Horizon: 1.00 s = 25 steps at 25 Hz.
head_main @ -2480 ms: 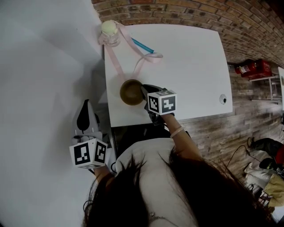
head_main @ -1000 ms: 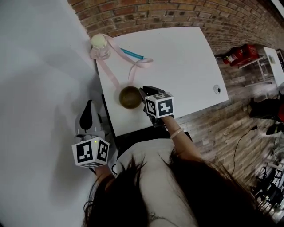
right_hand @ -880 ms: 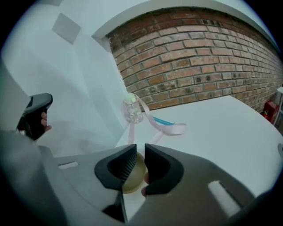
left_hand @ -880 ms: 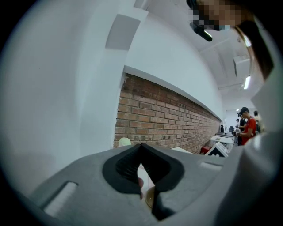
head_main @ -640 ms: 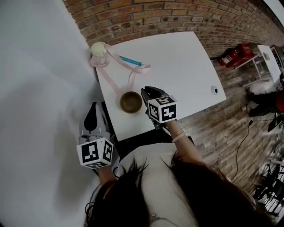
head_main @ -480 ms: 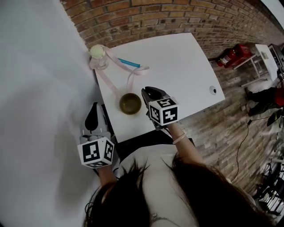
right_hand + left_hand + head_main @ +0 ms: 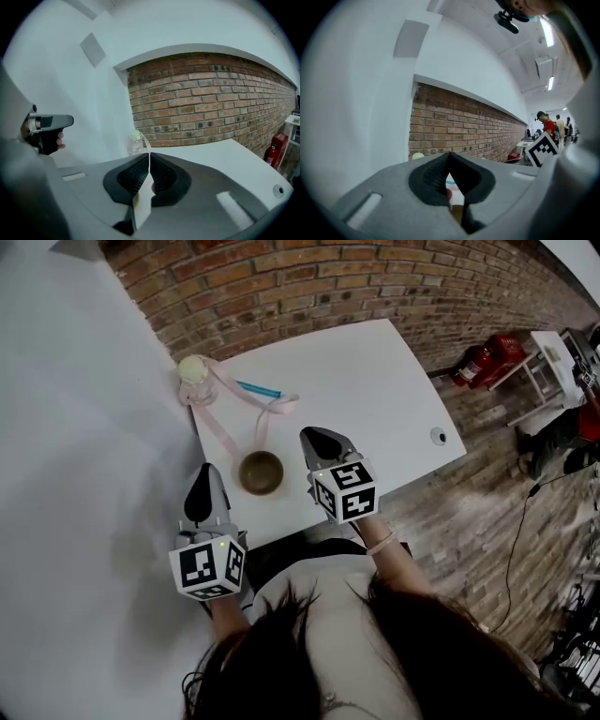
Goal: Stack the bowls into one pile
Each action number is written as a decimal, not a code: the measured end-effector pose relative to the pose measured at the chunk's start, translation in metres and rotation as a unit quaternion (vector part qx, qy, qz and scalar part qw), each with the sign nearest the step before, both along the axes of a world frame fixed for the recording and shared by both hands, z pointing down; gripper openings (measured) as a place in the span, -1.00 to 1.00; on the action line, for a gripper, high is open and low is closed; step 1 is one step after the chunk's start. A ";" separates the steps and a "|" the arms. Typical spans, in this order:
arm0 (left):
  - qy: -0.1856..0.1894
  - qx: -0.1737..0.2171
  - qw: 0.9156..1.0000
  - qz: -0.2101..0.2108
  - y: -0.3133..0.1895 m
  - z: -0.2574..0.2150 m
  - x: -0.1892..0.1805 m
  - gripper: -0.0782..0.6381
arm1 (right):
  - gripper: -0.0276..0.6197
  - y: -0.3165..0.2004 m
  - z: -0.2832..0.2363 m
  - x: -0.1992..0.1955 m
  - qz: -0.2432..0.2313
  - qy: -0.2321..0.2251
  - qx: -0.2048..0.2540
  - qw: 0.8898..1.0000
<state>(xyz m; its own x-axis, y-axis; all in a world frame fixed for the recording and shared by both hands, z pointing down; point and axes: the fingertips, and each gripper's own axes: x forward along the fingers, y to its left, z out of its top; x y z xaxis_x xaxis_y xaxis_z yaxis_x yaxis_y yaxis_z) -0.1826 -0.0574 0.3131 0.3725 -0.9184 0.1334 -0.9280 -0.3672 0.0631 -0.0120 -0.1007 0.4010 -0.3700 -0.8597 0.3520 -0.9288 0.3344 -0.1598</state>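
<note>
A brown bowl (image 7: 261, 472) stands near the front edge of the white table (image 7: 366, 381); whether others are nested in it I cannot tell. My left gripper (image 7: 202, 474) hangs just off the table's left edge, left of the bowl, jaws shut with nothing in them. My right gripper (image 7: 312, 439) hovers over the table to the right of the bowl, a small gap from it, also shut and holding nothing. In the left gripper view the jaws (image 7: 450, 157) meet at their tips, and a brown sliver of the bowl (image 7: 456, 213) shows below them. The right gripper view shows closed jaws (image 7: 150, 157).
A small jar (image 7: 194, 373) with a pink ribbon (image 7: 225, 427) trailing toward the bowl stands at the table's back left corner, a blue pen (image 7: 258, 389) beside it. A brick wall (image 7: 309, 287) runs behind the table. A red fire extinguisher (image 7: 478, 357) lies on the floor at right.
My left gripper has come up beside the table's left edge, nearer the bowl. The right gripper, close against the bowl earlier, now stands slightly apart. The head view has shifted.
</note>
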 end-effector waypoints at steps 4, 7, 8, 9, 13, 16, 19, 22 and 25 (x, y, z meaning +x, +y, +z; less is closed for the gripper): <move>0.000 0.008 1.000 0.006 0.005 -0.010 0.025 -0.78 | -0.94 0.007 -0.023 0.016 -0.004 0.020 0.035 0.999; -0.001 0.017 1.000 0.010 0.005 -0.019 0.041 -0.78 | -0.94 0.011 -0.043 0.026 -0.010 0.030 0.062 0.998; -0.001 0.021 1.000 0.011 0.005 -0.022 0.046 -0.78 | -0.94 0.013 -0.049 0.029 -0.012 0.033 0.071 0.997; -0.002 0.024 1.000 0.011 0.005 -0.025 0.050 -0.78 | -0.94 0.015 -0.055 0.031 -0.013 0.035 0.079 0.996; -0.006 0.040 0.999 0.018 0.009 -0.034 0.069 -0.78 | -0.94 0.022 -0.069 0.044 -0.014 0.033 0.103 0.994; -0.009 0.049 0.999 0.019 0.012 -0.041 0.079 -0.78 | -0.94 0.029 -0.075 0.054 -0.013 0.032 0.118 0.992; -0.013 0.056 0.998 0.021 0.018 -0.045 0.088 -0.78 | -0.94 0.038 -0.084 0.063 -0.010 0.032 0.139 0.990; -0.019 0.064 0.997 0.025 0.024 -0.049 0.099 -0.78 | -0.94 0.047 -0.098 0.072 -0.008 0.033 0.167 0.985; -0.022 0.074 0.997 0.027 0.031 -0.056 0.108 -0.78 | -0.93 0.058 -0.111 0.081 -0.004 0.037 0.191 0.981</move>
